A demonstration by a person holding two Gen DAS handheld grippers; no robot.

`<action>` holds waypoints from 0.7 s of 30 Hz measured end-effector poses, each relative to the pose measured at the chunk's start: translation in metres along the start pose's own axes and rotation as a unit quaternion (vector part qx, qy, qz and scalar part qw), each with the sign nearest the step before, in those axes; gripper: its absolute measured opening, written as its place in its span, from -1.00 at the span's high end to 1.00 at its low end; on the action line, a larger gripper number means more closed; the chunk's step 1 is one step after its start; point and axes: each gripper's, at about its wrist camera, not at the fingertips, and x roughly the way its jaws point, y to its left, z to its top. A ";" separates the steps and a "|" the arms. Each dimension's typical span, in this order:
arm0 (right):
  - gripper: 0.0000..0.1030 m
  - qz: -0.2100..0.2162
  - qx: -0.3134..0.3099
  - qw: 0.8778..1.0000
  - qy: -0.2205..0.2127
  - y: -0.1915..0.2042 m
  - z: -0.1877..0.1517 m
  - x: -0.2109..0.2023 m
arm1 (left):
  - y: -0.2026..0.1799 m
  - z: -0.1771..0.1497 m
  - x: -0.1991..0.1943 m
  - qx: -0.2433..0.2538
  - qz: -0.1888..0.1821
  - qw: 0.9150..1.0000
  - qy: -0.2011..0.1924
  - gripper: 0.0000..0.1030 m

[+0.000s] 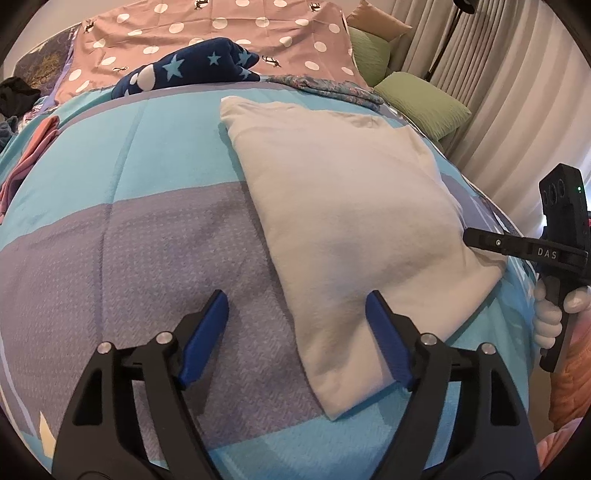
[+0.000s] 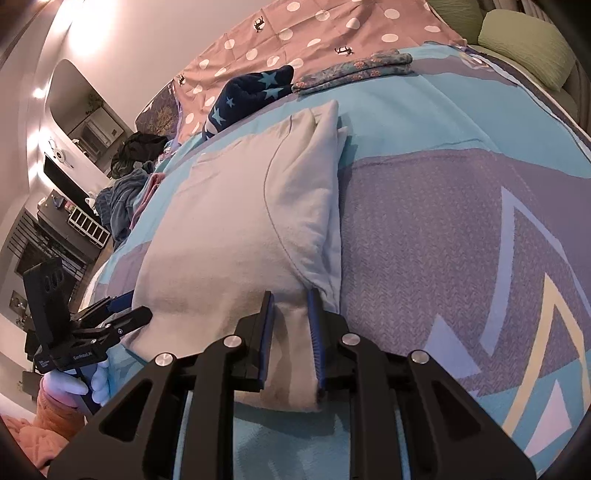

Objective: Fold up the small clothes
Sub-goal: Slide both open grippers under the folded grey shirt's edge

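Right wrist: white garment (image 2: 236, 229) between jaws.

Bed with blue-and-purple quilt (image 1: 129, 229) and dotted pink sheet (image 1: 221, 33). Pleated curtains (image 1: 498, 92) beside green cushions (image 1: 421, 99). Dark shelving (image 2: 59, 229) against a lit wall (image 2: 122, 40).

Two grippers (image 1: 295, 306) (image 2: 291, 314) — one white garment (image 1: 343, 221), two green pillows (image 1: 424, 103), one starred navy bundle (image 1: 192, 70).

Patchwork quilt (image 1: 155, 229), green cushions (image 1: 424, 103)
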 end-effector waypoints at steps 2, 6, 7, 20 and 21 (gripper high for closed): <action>0.61 0.000 -0.002 1.000 0.000 0.000 0.000 0.000 | 0.000 0.000 0.001 0.002 -0.003 1.000 0.003 -0.57; 0.60 0.004 0.002 1.000 -0.002 -0.001 -0.001 0.000 | -0.004 0.001 0.004 0.013 -0.003 1.000 0.007 -0.65; 0.60 0.004 0.002 1.000 -0.002 -0.002 -0.001 -0.001 | -0.005 0.001 0.004 0.016 -0.002 1.000 0.008 -0.68; 0.35 -0.023 -0.019 0.999 -0.022 0.010 0.019 -0.021 | 0.018 0.026 -0.002 -0.045 -0.035 0.998 -0.013 -0.69; 0.27 -0.035 -0.018 0.999 -0.025 0.008 0.024 -0.023 | 0.020 0.030 -0.002 -0.047 -0.034 0.998 -0.016 -0.69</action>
